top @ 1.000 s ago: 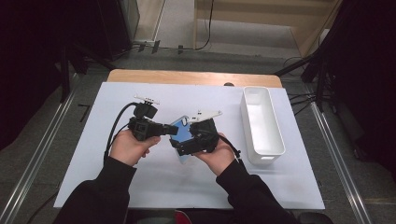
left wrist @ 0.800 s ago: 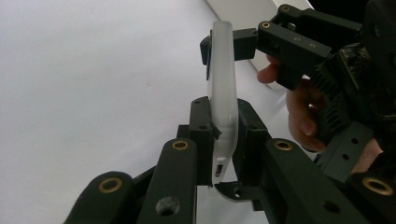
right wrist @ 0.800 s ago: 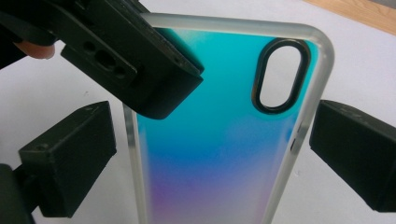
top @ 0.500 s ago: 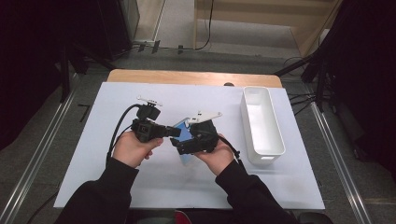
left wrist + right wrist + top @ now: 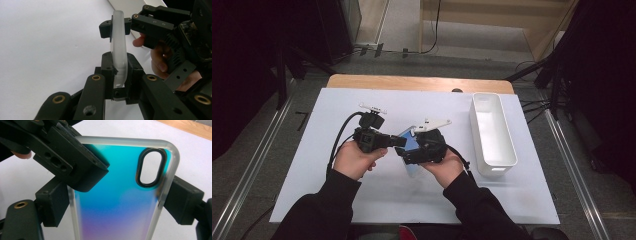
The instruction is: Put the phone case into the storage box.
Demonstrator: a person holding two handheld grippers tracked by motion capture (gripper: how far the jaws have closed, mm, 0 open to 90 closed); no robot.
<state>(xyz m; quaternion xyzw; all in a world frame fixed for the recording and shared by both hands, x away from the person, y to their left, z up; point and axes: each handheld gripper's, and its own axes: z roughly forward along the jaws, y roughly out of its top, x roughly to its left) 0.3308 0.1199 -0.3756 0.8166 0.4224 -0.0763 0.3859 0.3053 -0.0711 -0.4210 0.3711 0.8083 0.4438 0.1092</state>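
Two grippers meet at the centre of the high view over the white worktop [image 5: 377, 195]. The left gripper [image 5: 399, 142] pinches the thin edge of the blue phone case [image 5: 117, 202]. The right gripper [image 5: 404, 157] has been closing its jaws across the case's width, pads at both edges. A white bin [image 5: 492, 131] stands farther right.

Your two forearms, in dark sleeves, come in from the near edge and angle toward each other. Your left hand [image 5: 354, 159] holds the left gripper [image 5: 398, 141] pointing right, its jaws drawn close together. Your right hand [image 5: 443, 167] holds the right gripper [image 5: 403, 156] pointing left, its jaws wide and just now closing. The two grippers meet tip to tip, level, above mid-table.
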